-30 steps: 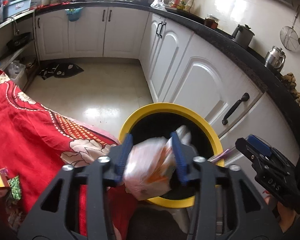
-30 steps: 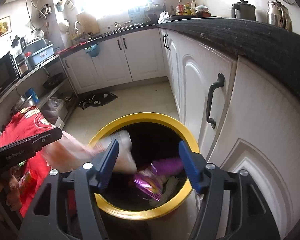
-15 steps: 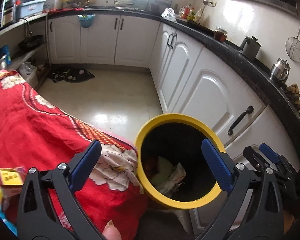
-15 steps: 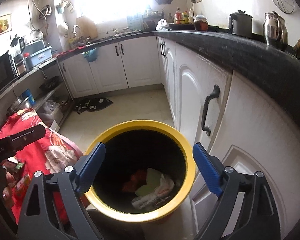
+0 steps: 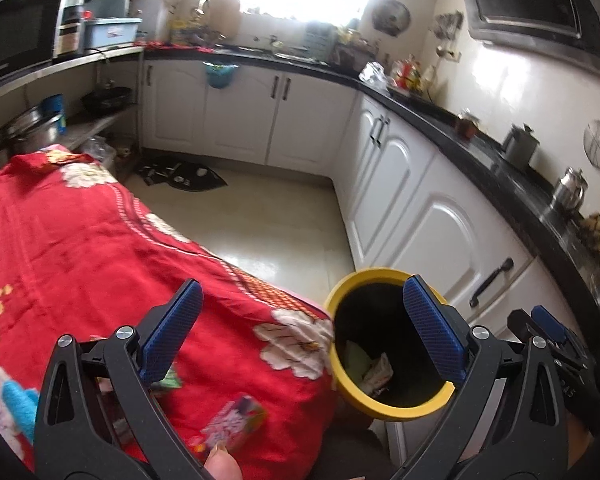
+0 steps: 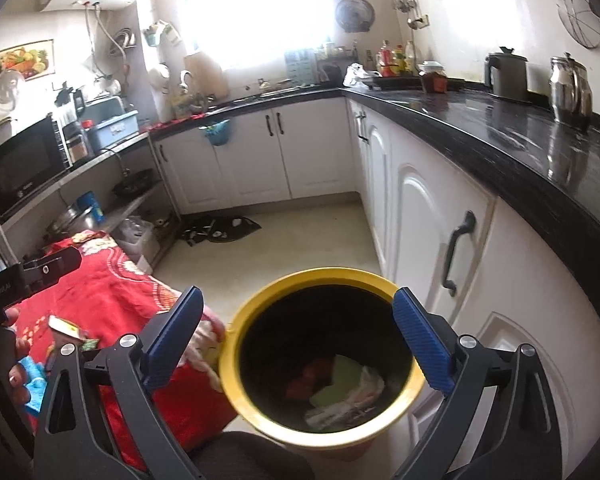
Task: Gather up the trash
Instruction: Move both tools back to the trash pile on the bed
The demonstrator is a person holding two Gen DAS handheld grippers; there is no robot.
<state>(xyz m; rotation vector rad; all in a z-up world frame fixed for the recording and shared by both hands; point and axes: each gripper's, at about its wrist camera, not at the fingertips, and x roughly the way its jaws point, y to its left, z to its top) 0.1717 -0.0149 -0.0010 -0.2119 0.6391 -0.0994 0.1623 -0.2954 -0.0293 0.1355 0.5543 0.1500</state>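
A yellow-rimmed black bin [image 5: 384, 406] [image 6: 260, 412] stands on the floor by the red-cloth table [image 5: 80, 240] [image 6: 112, 300]. Wrappers and a white bag lie in the bin's bottom [image 6: 340, 396] [image 5: 374, 370]. My left gripper [image 5: 300, 332] is open and empty, above the table's corner and the bin's left rim. My right gripper [image 6: 296, 340] is open and empty, directly over the bin. A pink wrapper [image 5: 236, 424] and a green one [image 5: 172, 380] lie on the cloth near the left gripper. A yellow packet [image 6: 66, 326] lies on the cloth in the right wrist view.
White cabinets with black handles [image 5: 492, 284] [image 6: 456, 248] and a black counter [image 6: 500, 132] run along the right, close to the bin. A dark mat [image 5: 184, 174] lies on the pale floor. Shelves with pots and a microwave [image 6: 20, 164] stand at the left.
My left gripper opened and dropped the white bag into the bin, then drew back left over the table. The purple wrapper fell from my right gripper, which opened wider and rose.
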